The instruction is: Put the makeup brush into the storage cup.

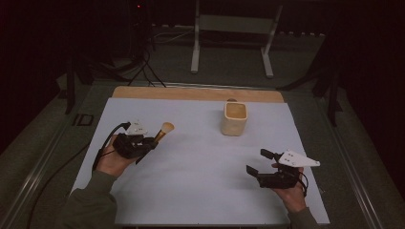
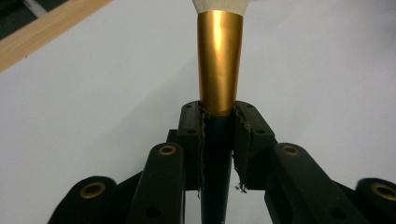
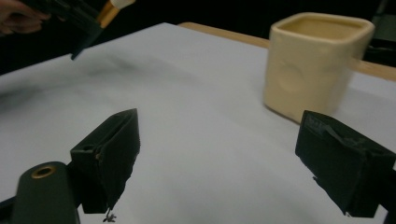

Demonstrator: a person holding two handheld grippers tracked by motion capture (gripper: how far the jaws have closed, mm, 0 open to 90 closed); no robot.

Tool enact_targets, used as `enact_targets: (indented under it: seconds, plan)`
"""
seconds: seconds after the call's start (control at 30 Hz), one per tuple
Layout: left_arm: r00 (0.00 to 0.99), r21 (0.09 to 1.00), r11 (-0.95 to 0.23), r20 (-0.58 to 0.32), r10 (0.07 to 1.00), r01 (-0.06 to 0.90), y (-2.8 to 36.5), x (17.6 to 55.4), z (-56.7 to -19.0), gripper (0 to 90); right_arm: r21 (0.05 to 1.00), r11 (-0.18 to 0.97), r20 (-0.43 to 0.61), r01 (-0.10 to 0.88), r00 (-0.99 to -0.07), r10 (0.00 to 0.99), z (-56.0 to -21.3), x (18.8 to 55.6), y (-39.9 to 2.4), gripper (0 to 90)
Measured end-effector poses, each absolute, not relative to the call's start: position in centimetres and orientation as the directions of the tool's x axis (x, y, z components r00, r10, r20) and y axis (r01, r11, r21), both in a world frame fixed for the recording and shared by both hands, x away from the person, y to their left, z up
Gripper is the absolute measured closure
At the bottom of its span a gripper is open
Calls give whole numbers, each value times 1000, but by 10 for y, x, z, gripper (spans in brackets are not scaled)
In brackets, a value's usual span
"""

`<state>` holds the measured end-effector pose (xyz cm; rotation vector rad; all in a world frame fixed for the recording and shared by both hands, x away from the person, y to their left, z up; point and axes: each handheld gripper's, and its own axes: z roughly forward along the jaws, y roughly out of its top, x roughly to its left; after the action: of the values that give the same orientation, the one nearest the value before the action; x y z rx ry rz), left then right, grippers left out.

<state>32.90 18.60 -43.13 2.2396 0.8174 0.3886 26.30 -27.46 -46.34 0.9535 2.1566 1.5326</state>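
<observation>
The left gripper clamps a makeup brush by its dark handle over the table's left side; its long axis runs along the jaws, bristles pointing away toward the cream cup. The right gripper stands open, holding nothing.

your brush has a dark handle, a gold tapered ferrule and a pale, fluffy head. it sits clamped by the handle, just below the ferrule, between the jaws of your left gripper, raised off the white table at its left side. the head points up and away from you, toward the right. in the left gripper view the gold ferrule rises straight out from between the pads, the pale head at the top edge.
</observation>
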Motion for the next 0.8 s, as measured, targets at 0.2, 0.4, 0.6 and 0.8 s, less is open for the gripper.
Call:
enact_targets:
  seconds: [0.2, 0.4, 0.6, 0.8]
  plan:
    - [766, 743, -529, 33, 642, 411, 181, 326, -428, 756, 933, 190, 118, 306, -758, 642, -452, 274, -252, 141]
    - [777, 776, -504, 29, 628, 379, 175, 324, -427, 756, 939, 190, 122, 287, -793, 597, -443, 284, -229, 149]
    - [792, 817, -465, 18, 610, 340, 167, 321, -424, 756, 942, 185, 133, 279, -818, 559, -438, 291, -211, 156]
    - [806, 836, -453, 21, 591, 311, 152, 318, -423, 756, 945, 166, 155, 283, -831, 534, -436, 295, -201, 182]
